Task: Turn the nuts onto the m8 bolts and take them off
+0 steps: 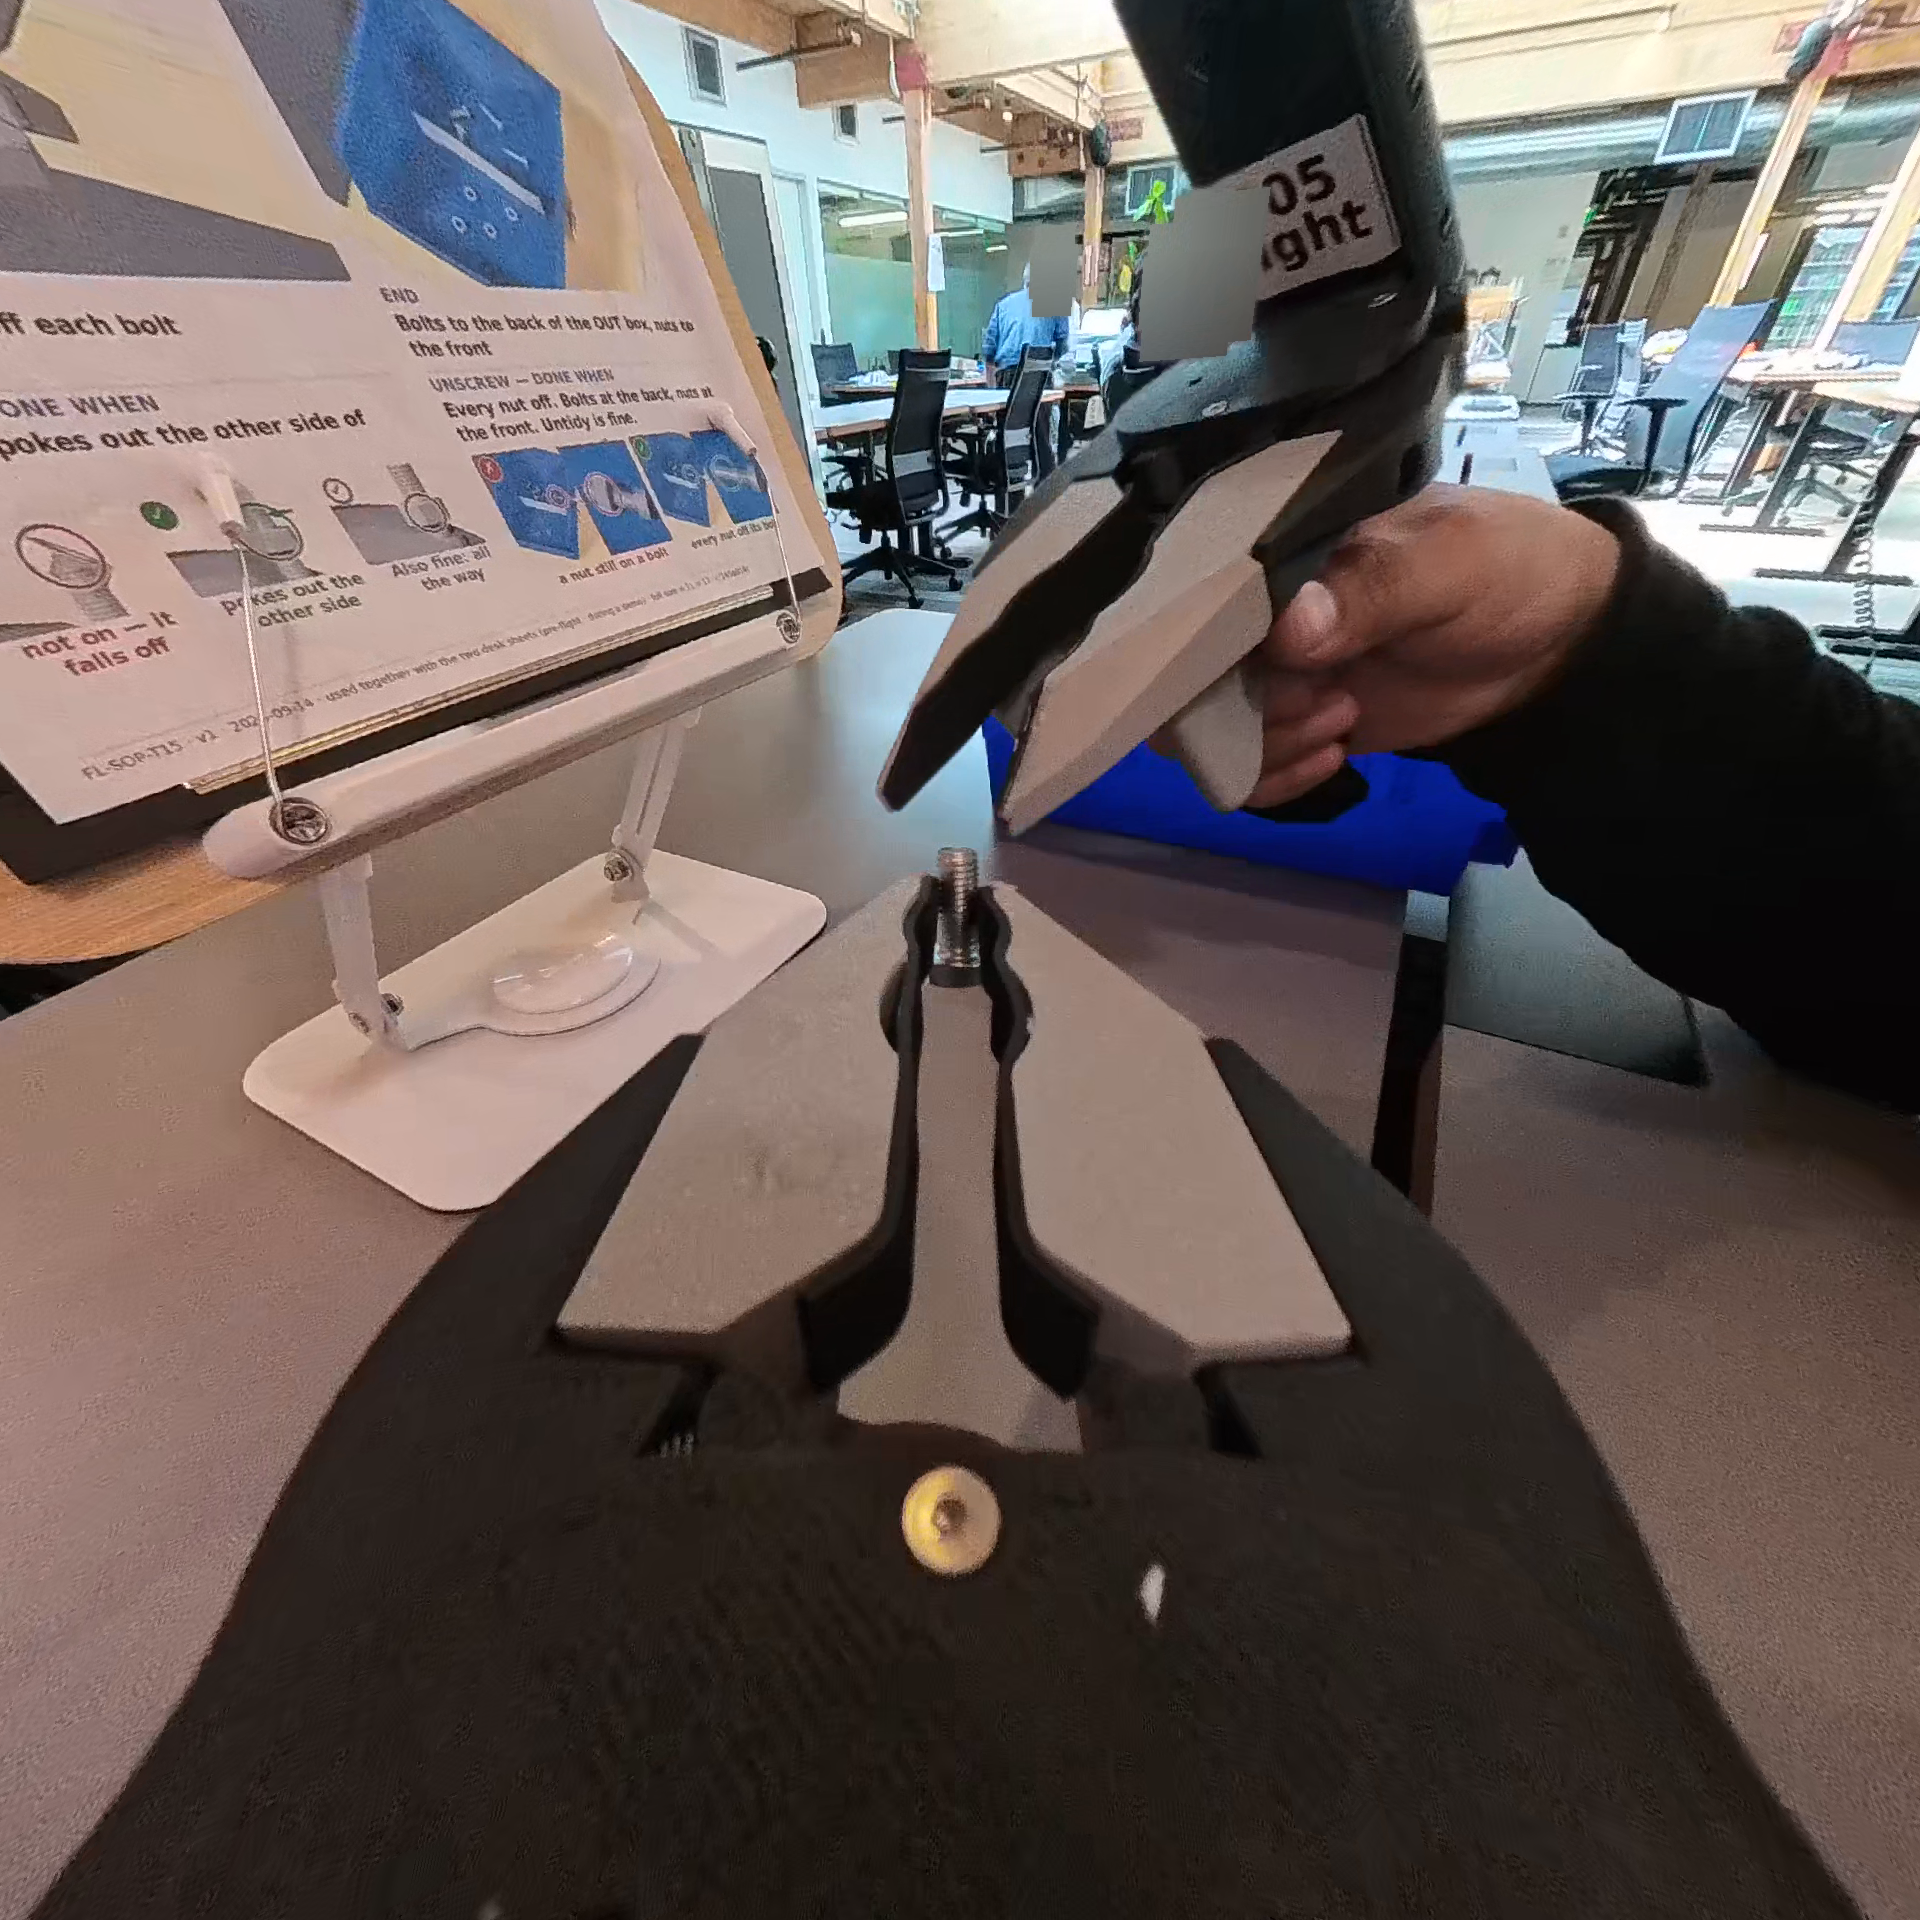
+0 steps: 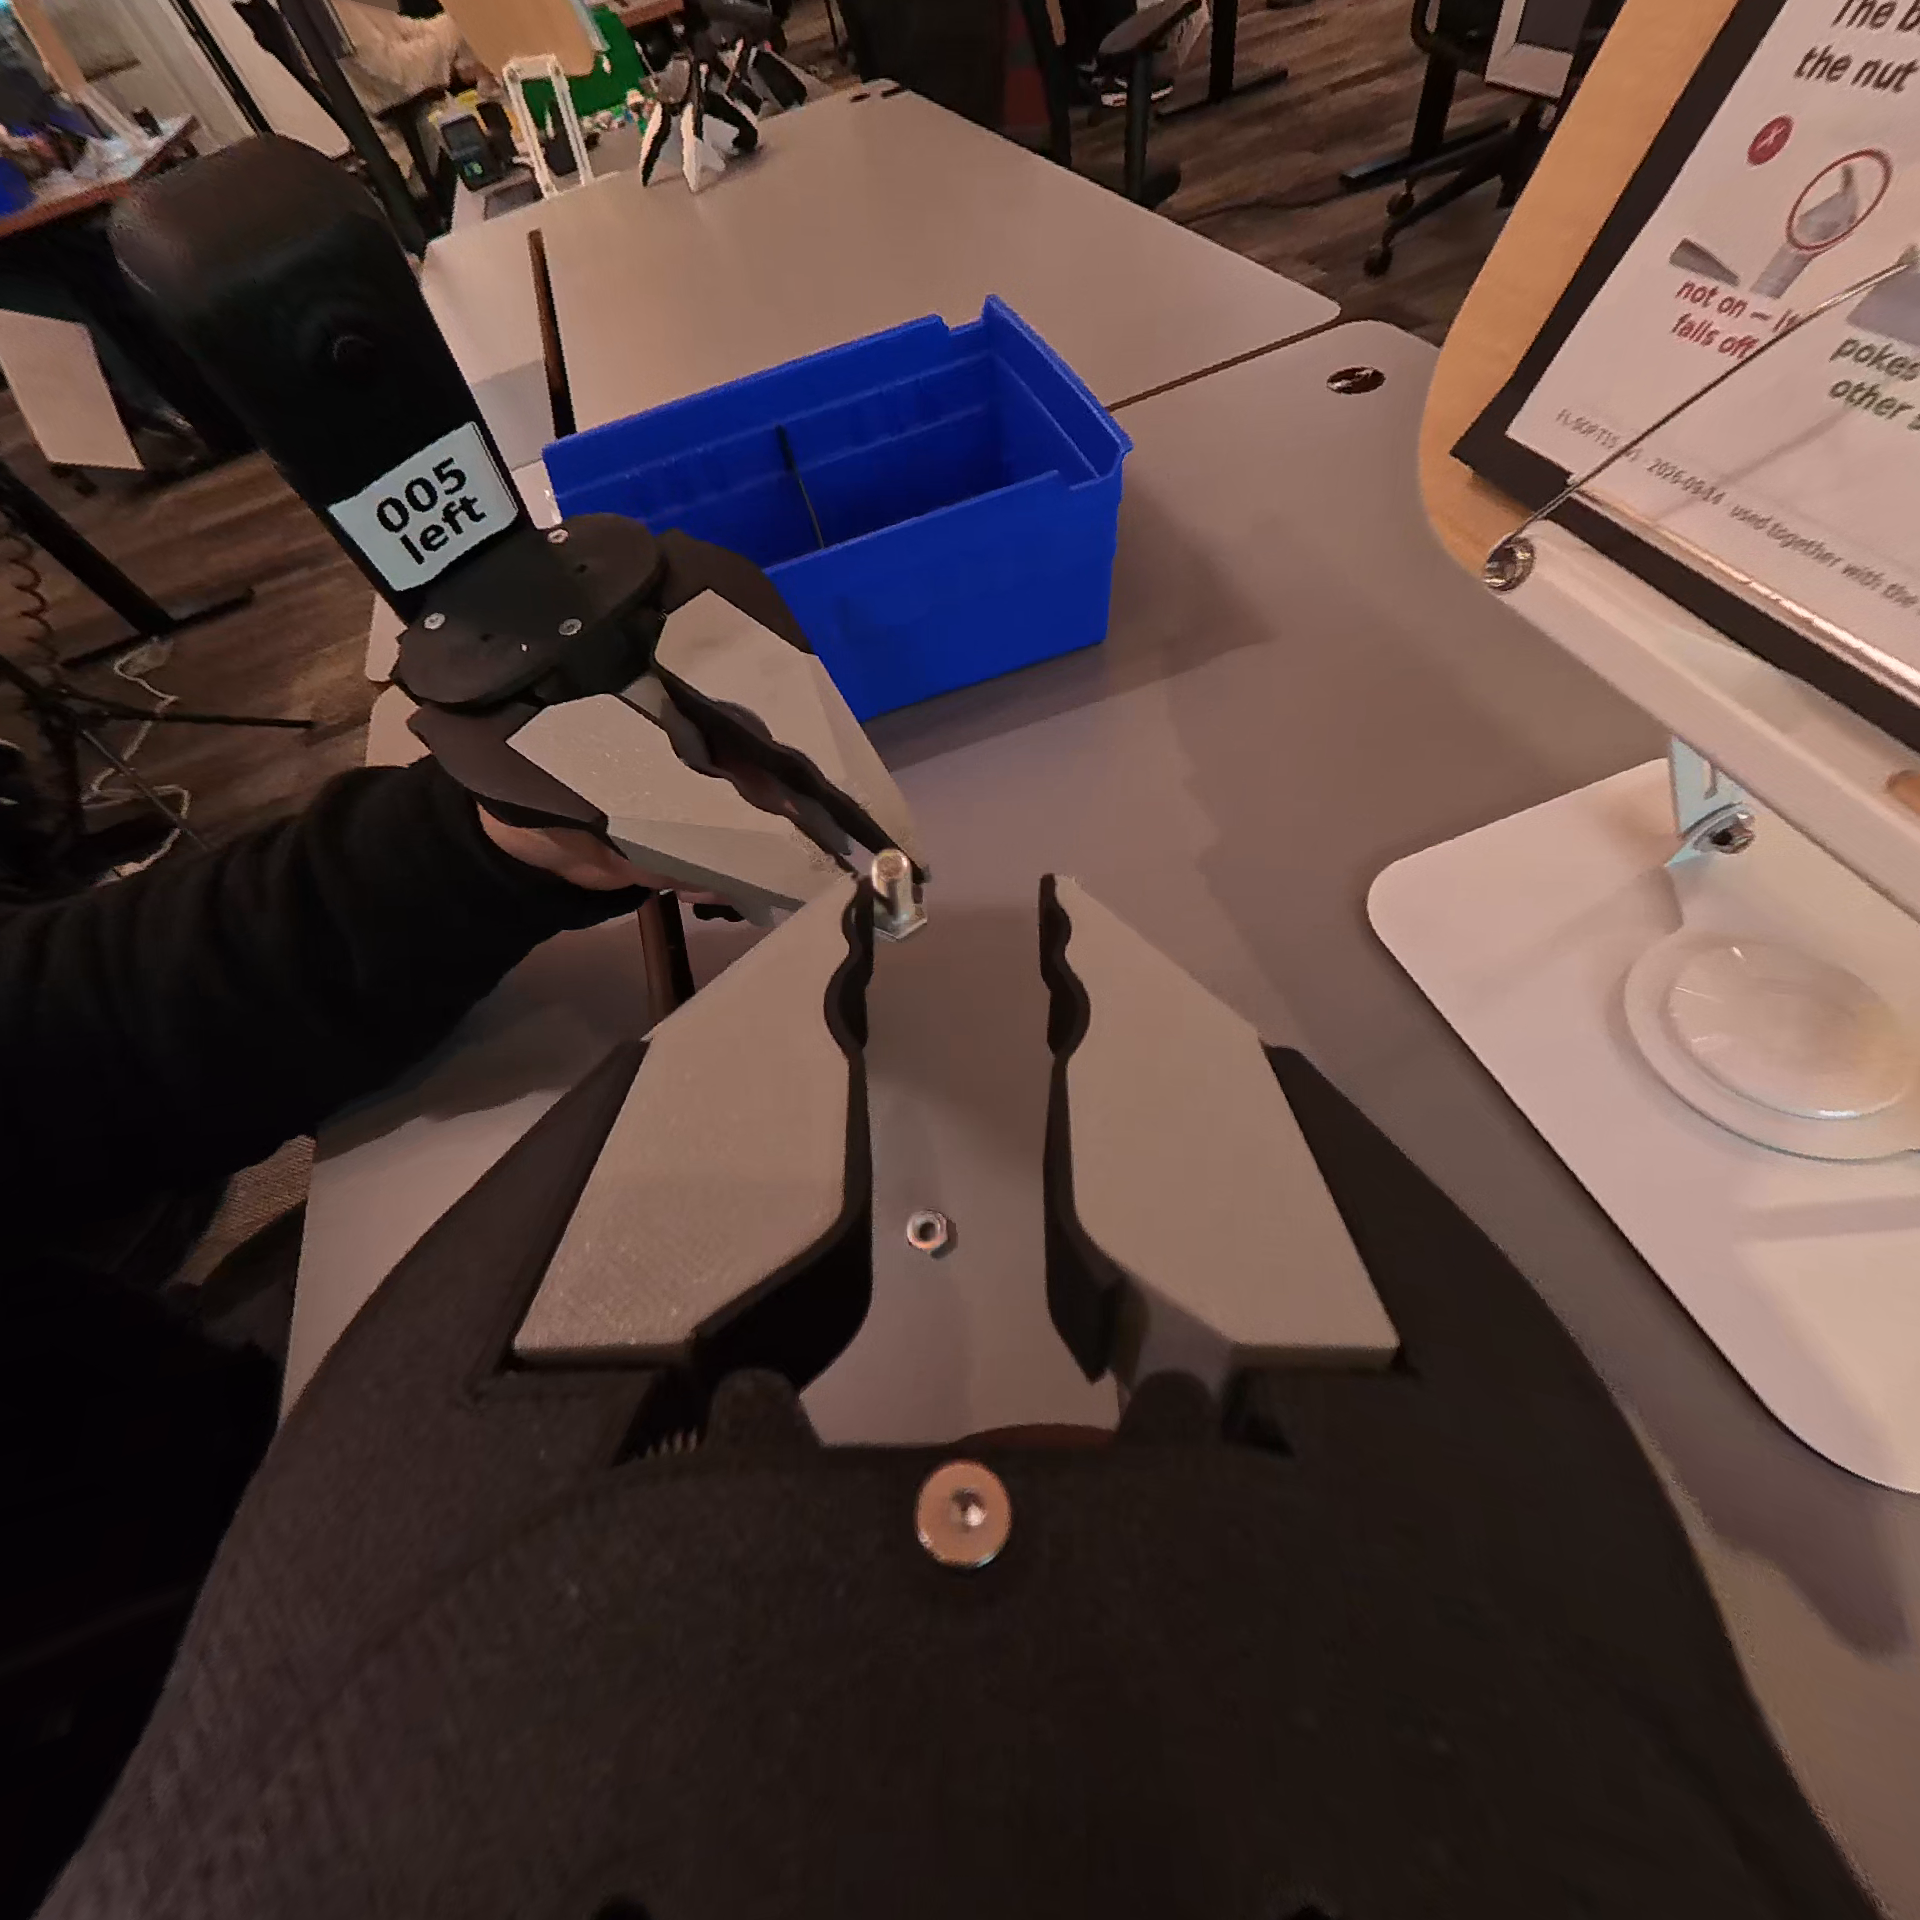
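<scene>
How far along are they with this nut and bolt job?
Done: the left gripper is shut on a bolt, threaded end up and bare. In hand: the right gripper is open above a loose nut lying on the grey table. Left: picking up that nut and turning it onto the bolt. The blue bin shows nothing inside from here.

A short silver threaded steel bolt [image 1: 957, 918] stands upright, pinched between the left gripper's fingers [image 1: 894, 997]. A small silver hex nut [image 2: 930, 1232] lies flat on the grey desk [image 2: 1299, 727].
</scene>
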The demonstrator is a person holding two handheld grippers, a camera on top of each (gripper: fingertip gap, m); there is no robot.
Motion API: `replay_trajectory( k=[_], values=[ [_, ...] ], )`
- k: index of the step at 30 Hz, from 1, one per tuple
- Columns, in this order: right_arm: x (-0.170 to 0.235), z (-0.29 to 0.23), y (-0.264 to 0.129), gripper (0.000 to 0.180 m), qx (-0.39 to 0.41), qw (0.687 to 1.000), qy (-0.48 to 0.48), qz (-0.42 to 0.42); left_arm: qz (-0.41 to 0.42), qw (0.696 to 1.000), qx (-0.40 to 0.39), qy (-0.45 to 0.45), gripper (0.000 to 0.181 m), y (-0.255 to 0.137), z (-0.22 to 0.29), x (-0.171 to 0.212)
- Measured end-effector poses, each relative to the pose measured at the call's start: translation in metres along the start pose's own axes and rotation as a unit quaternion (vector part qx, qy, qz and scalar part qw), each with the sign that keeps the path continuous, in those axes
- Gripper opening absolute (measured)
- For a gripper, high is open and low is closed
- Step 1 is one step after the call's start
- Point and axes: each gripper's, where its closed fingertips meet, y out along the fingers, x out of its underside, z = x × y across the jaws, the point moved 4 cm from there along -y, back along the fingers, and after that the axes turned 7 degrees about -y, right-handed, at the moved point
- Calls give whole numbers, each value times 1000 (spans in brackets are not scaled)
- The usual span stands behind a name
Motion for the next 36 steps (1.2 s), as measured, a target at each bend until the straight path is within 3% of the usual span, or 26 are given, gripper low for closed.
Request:
replay_trajectory(
  k=[7,10,29,36],
  values=[
    [2,-5,13,25,-23,1000,20,6,-7,1000,-8,11,5,-1,0,2],
    [2,-8,13,7,-42,999,28,14,0,1000,-11,9,5,0,0,0],
    [7,-5,12,4,-20,1000,-2,-16,1,1000,-14,-11,5,7,-3,0],
    [24,9,-5,4,7,999,17,-39,-51,995,4,-80,24,8,-16,20]
  ],
)
